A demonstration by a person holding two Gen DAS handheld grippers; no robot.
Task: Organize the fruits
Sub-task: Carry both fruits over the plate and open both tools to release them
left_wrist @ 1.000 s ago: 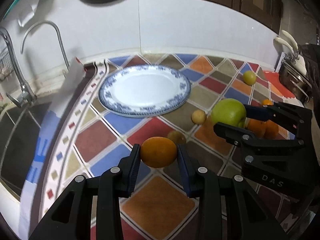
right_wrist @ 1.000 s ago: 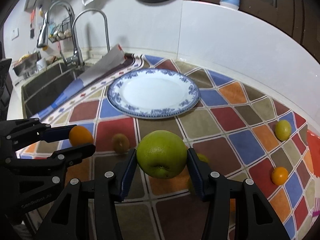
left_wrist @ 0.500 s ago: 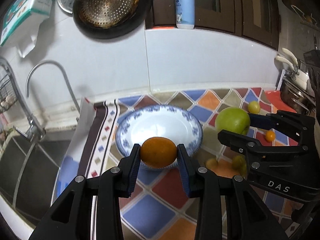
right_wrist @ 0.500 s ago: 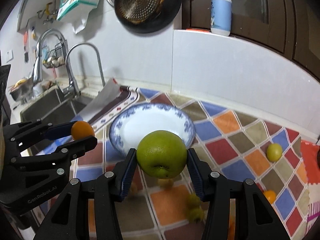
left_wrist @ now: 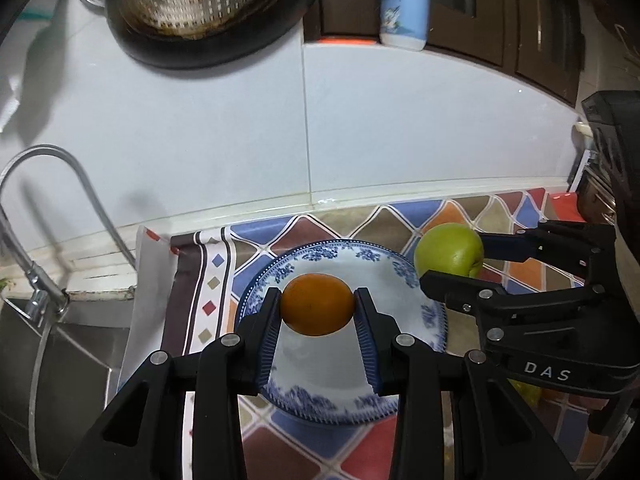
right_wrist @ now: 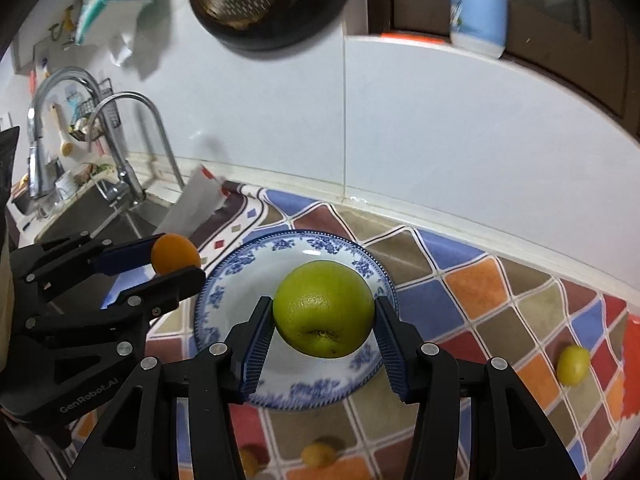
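My left gripper [left_wrist: 318,312] is shut on an orange [left_wrist: 317,309] and holds it in the air over the blue-and-white plate [left_wrist: 320,404]. Its fingers also show at the left of the right wrist view, where the orange [right_wrist: 175,253] hangs beside the plate's left rim. My right gripper [right_wrist: 324,320] is shut on a large green apple [right_wrist: 325,308], also above the plate [right_wrist: 296,394]. In the left wrist view the apple [left_wrist: 448,249] sits over the plate's right rim. The plate holds no fruit.
Small fruits lie on the colourful tiled mat: a yellow-green one [right_wrist: 573,364] at the right and two [right_wrist: 318,455] near the front edge. A sink with taps [right_wrist: 120,152] lies to the left. A white wall rises close behind the plate, with a pan and colander [left_wrist: 200,4] hanging above.
Both grippers have carried their fruit up and forward from the mat to above the plate. The plate and back wall now look much closer. Neither grip has changed.
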